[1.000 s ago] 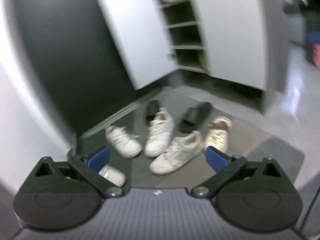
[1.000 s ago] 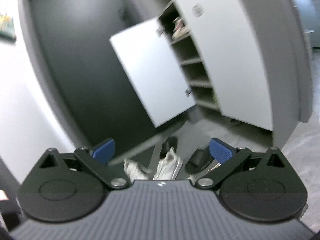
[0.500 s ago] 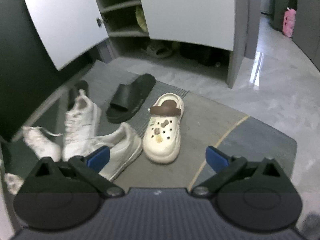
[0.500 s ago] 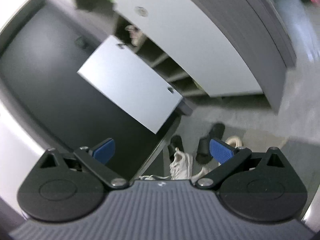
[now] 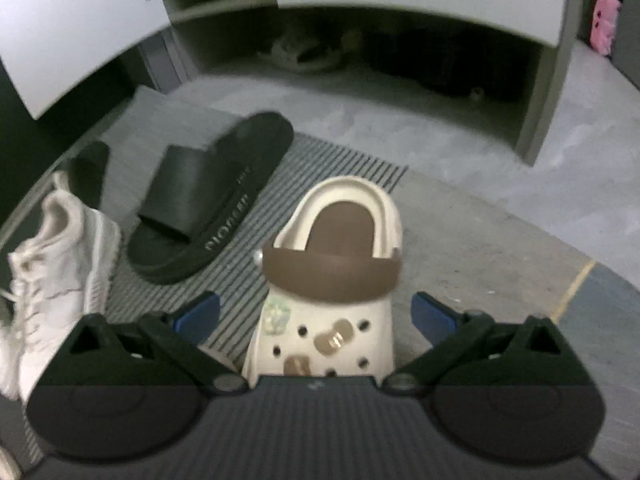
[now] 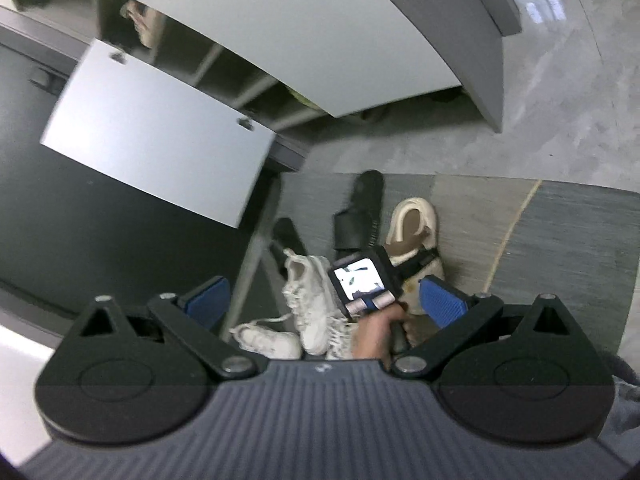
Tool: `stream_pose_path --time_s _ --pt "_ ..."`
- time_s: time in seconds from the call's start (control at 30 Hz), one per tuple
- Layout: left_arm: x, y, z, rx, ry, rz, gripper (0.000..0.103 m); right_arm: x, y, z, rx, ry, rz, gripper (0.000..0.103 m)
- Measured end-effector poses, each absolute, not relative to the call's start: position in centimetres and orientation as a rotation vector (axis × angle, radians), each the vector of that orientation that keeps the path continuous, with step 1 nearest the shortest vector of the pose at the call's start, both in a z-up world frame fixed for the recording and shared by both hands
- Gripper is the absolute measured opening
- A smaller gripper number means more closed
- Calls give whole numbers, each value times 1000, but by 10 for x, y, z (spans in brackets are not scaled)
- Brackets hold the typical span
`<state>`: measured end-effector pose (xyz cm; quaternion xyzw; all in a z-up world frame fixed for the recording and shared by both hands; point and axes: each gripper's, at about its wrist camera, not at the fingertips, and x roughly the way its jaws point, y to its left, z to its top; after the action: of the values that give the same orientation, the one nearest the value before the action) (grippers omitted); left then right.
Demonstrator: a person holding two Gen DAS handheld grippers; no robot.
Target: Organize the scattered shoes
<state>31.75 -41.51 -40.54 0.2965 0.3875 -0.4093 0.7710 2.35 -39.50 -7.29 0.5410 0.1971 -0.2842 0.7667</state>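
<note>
While the left gripper [image 5: 316,314] was spread wide astride it, the cream clog [image 5: 332,280], with brown strap and charms, lay on the mat [image 5: 472,248]; the right gripper [image 6: 324,296] stood spread, empty.

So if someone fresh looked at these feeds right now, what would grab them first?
Probably the cream clog with its brown strap and charms, sitting dead centre between the open fingers of the left gripper. Just left of it a black slide lies on the striped mat, with a white sneaker at the far left. Behind them, the shoe cabinet stands open.
</note>
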Motion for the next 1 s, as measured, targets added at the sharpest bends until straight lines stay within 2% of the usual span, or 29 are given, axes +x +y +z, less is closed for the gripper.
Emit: stream_pose_path --time_s 0.13,0.23,0.47,0.73,1.0 --pt "328 -429 -439 684 894 -942 102 38 -411 -86 1192 469 -659 103" --pt "332 -435 -455 681 899 -888 98 46 -414 -90 1193 489 -684 103" --pt "334 -429 -442 628 930 -841 93 45 -405 -88 1206 459 -643 103" --pt "287 -366 -401 615 966 -860 93 20 -393 -74 1229 368 -586 103" --pt "223 -253 -375 660 1039 -805 93 15 -372 -69 1236 413 -431 103"
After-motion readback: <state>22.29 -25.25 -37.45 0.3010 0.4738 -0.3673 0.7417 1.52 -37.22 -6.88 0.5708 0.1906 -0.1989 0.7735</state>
